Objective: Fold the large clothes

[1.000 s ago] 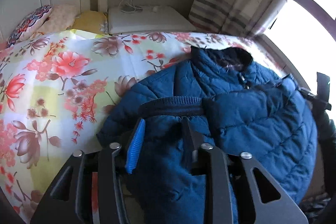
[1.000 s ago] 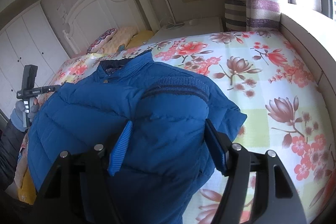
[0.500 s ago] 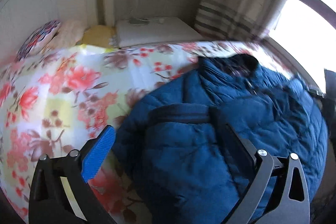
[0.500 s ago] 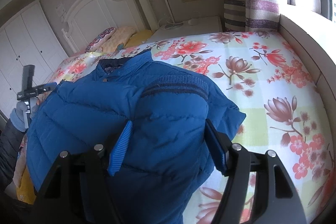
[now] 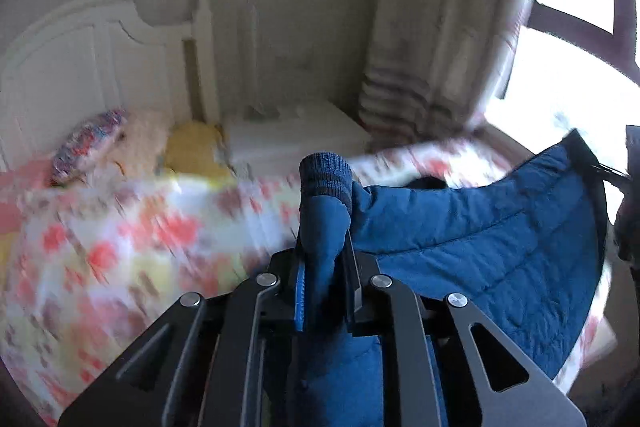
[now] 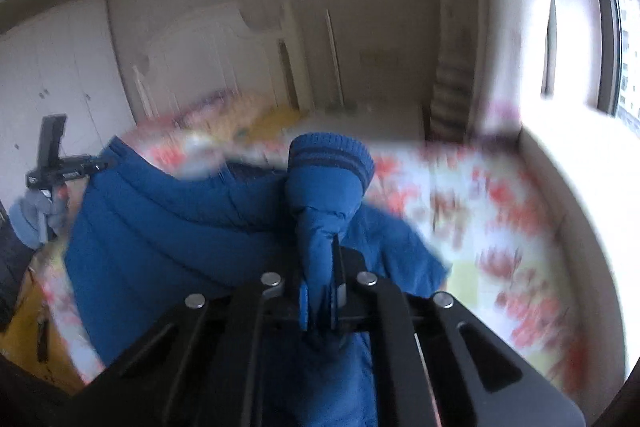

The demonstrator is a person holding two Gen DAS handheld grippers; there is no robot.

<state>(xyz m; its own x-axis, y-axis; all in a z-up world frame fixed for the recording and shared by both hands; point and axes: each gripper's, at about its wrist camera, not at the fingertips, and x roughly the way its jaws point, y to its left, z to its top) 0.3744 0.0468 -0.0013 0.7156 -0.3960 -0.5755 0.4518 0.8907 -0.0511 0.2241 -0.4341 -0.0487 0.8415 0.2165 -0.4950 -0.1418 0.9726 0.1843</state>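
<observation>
Both tongs are clenched on the blue puffer jacket [image 5: 480, 227], having just been closing, w/ cloth between the pads in each view: left tongs [image 5: 325, 287] pinch a sleeve just below its knit cuff [image 5: 326, 175], right tongs [image 6: 320, 301] pinch the other sleeve just below its striped cuff [image 6: 330, 159]. The jacket lies on the floral bedspread [image 5: 120, 247], its body draped on the bed and both sleeve ends raised off it in the grips. Step in hand, as I judge it: carrying the sleeves across the body to fold them in. To do it well, keep both grips tight since padded cloth is slippery and springy, lift only enough for the cuffs to clear the body, move both hands at the same pace so the jacket doesn't skew, lay each sleeve flat w/o twist, and let go only once it rests on the body. Heavy blur in both views, so fine detail is unsure. Left view alone shows the pillows [image 5: 92, 143] by the headboard, the bedside stand [image 5: 296, 135] and the curtain's striped hem [image 5: 400, 99]. Right view alone shows the white wardrobe [image 6: 52, 67], plus the person's gloved hand [image 6: 36, 219] w/ the other handle at the jacket's far edge.
</observation>
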